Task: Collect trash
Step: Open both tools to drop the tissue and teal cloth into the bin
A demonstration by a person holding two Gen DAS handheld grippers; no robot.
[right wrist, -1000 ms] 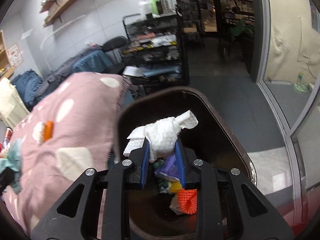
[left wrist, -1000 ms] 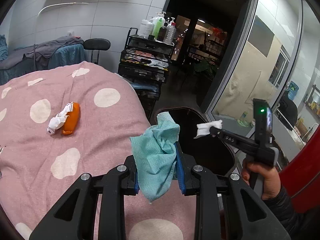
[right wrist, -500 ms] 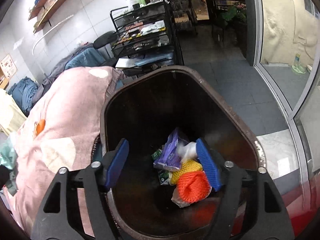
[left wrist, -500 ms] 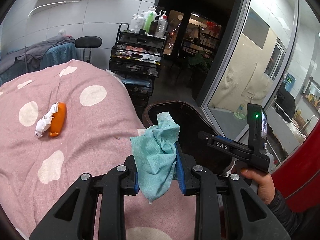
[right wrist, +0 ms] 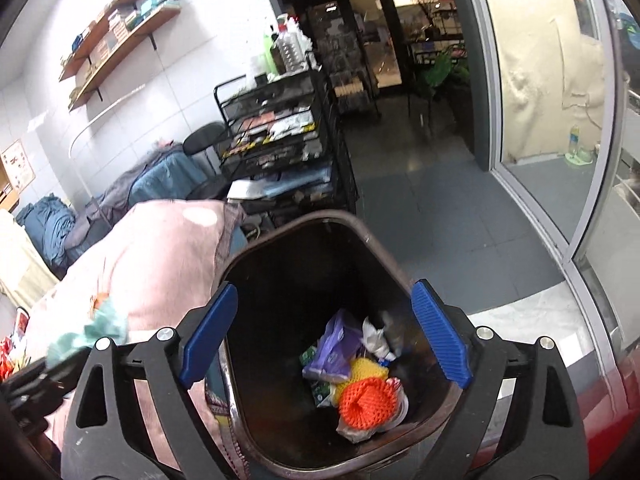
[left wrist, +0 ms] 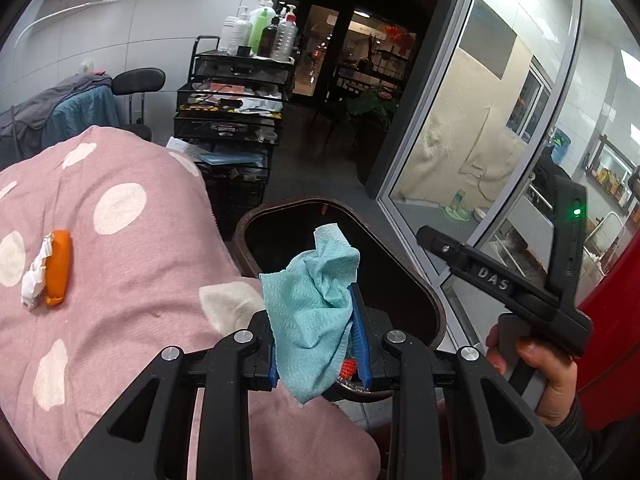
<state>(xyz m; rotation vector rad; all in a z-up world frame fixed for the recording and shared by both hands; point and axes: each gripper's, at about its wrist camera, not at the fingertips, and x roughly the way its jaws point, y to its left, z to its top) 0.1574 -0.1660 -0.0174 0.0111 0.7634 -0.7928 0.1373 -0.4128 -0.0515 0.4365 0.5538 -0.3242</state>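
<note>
My left gripper (left wrist: 316,344) is shut on a crumpled teal paper towel (left wrist: 312,304), held over the near rim of the dark brown trash bin (left wrist: 256,224) beside the pink dotted blanket (left wrist: 132,280). On that blanket lie an orange wrapper (left wrist: 58,266) and a white crumpled paper (left wrist: 36,276). My right gripper (right wrist: 324,332) hangs over the bin (right wrist: 280,236), its jaws opening with nothing between them. In the bin lie a white tissue (right wrist: 374,336), a purple wrapper (right wrist: 332,348), and yellow and orange foam nets (right wrist: 368,400).
A black wire cart (left wrist: 236,100) with bottles on top stands behind the bin, with a black chair (left wrist: 138,80) to its left. A glass door (left wrist: 480,140) runs along the right. A red surface (left wrist: 612,320) is close at the right. Wall shelves (right wrist: 120,8) are up left.
The right gripper has opened and the white tissue it held has dropped into the bin. The left gripper has carried the teal towel rightward to the bin's rim.
</note>
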